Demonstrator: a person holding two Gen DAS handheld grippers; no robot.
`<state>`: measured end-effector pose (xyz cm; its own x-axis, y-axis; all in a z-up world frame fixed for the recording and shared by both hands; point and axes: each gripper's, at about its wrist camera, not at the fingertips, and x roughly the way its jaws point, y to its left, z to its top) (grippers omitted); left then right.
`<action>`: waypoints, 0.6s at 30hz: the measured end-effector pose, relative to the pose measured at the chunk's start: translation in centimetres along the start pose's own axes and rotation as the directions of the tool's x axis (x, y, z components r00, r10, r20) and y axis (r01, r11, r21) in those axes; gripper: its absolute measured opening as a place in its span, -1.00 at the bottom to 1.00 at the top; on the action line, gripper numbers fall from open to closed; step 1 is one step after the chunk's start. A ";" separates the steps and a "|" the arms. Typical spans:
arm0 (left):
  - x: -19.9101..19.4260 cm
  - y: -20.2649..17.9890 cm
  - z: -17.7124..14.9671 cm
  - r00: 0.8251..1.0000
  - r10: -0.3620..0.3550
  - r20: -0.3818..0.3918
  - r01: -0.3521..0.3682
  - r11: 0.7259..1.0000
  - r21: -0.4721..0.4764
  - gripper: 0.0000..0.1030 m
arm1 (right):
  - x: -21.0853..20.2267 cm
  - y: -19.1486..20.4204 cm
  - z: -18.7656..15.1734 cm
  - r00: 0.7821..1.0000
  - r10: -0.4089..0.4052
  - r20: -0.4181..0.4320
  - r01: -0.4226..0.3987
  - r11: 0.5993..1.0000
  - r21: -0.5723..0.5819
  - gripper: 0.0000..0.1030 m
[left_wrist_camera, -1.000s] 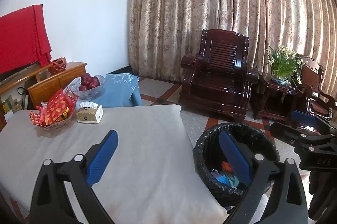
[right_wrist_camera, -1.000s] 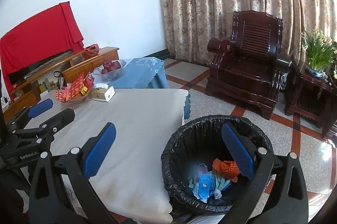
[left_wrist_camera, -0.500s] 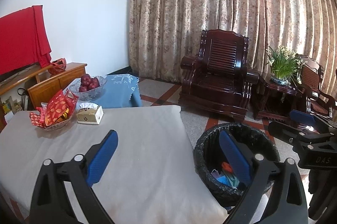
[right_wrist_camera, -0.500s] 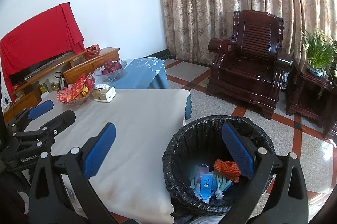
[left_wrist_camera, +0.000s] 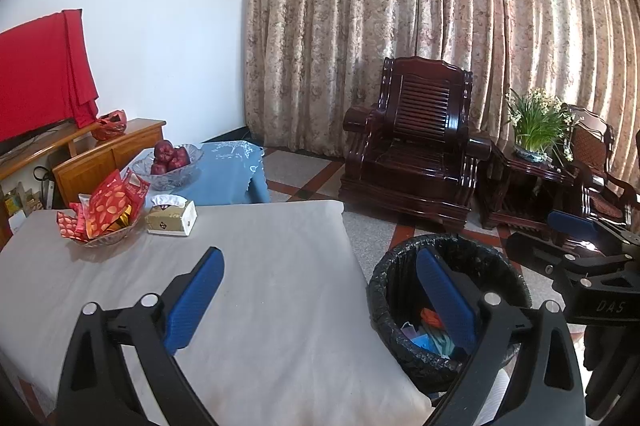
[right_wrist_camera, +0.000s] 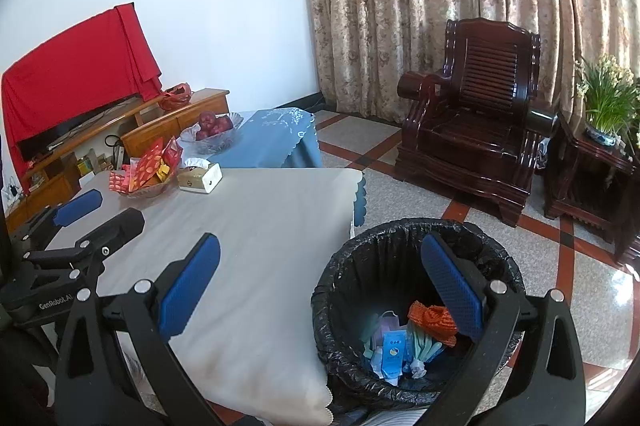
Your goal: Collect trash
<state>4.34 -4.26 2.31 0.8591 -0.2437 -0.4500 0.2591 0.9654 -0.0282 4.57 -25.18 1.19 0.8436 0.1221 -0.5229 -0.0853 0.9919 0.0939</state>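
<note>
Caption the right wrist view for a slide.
Open right tool above bin holding trash, beside cloth-covered table.

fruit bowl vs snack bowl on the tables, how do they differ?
The fruit bowl holds dark red round fruit; the snack bowl holds red and gold packets that stick up past its rim. The fruit bowl sits on the blue-clothed table; the snack bowl sits on the nearer beige-clothed table, beside the tissue box. The fruit bowl looks deeper, the snack bowl shallower. Both look like clear glass, and both stand upright.
</note>
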 end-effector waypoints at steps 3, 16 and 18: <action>0.0 0.0 0.0 1.000 0.000 0.001 0.000 1.000 0.000 0.84 | 0.0 0.0 0.1 1.000 0.002 0.000 -0.002 1.000 0.001 0.90; 0.0 0.1 -0.1 1.000 0.001 0.000 -0.001 1.000 -0.003 0.84 | 0.0 0.2 -0.2 1.000 0.001 -0.002 -0.001 1.000 0.001 0.90; 0.0 0.1 -0.1 1.000 0.001 -0.001 -0.001 1.000 -0.003 0.84 | 0.1 0.2 -0.2 1.000 0.001 -0.002 -0.001 1.000 0.002 0.90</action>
<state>4.32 -4.15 2.24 0.8593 -0.2423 -0.4505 0.2567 0.9660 -0.0299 4.49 -25.00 1.00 0.8426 0.1232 -0.5242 -0.0851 0.9917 0.0963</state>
